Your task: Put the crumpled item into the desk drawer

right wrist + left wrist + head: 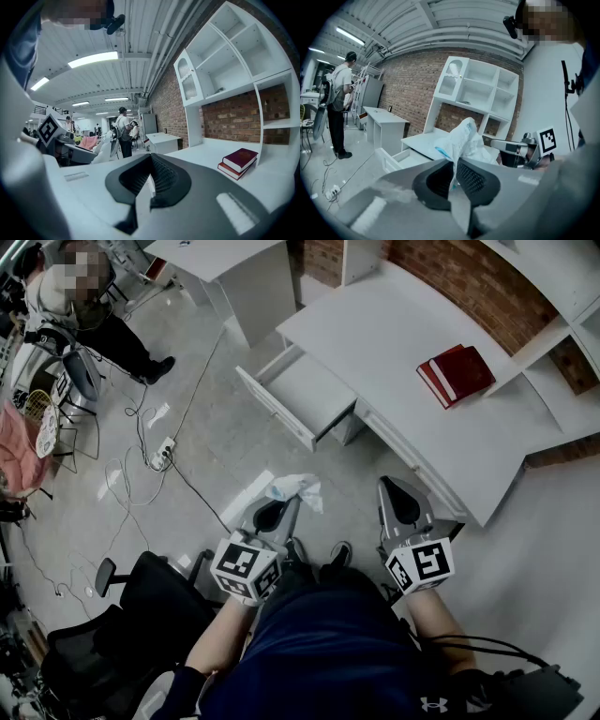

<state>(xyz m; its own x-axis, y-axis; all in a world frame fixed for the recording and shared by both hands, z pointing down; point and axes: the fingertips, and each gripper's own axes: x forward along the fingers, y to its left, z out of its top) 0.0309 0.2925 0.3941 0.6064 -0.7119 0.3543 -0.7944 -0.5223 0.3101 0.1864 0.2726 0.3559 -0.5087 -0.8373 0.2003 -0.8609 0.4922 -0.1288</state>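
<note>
**Editor:** Where is the crumpled item [300,489] here?

**Photographer:** Off the floor, pinched in the left gripper [281,512]. It sits near the person, to the right of a black office chair [141,601]. The jaws are clamped on the item's lower fold, and the rest billows up above them in the left gripper view [464,138].

**Editor:** And the other hand?

**Photographer:** The right gripper [392,491] is closed on nothing, with its jaws pressed together. It hangs just beside the near edge of the white desk [375,334].

**Editor:** How would you say the thing handles?

**Photographer:** It looks like thin white plastic or paper with a blue streak. I'd judge it very light, soft and easily squashed. It isn't fragile, but it is probably slick, and a loose fold could slide free. A pinch deep in the bunched middle seems safer than one on a stray edge.

**Editor:** Where does it go?

**Photographer:** Into the desk drawer [314,390]. It stands pulled out on the desk's left side, farther off than the grippers, and looks bare inside. Red books [456,374] lie on the desktop to the far right, well apart from it.
</note>
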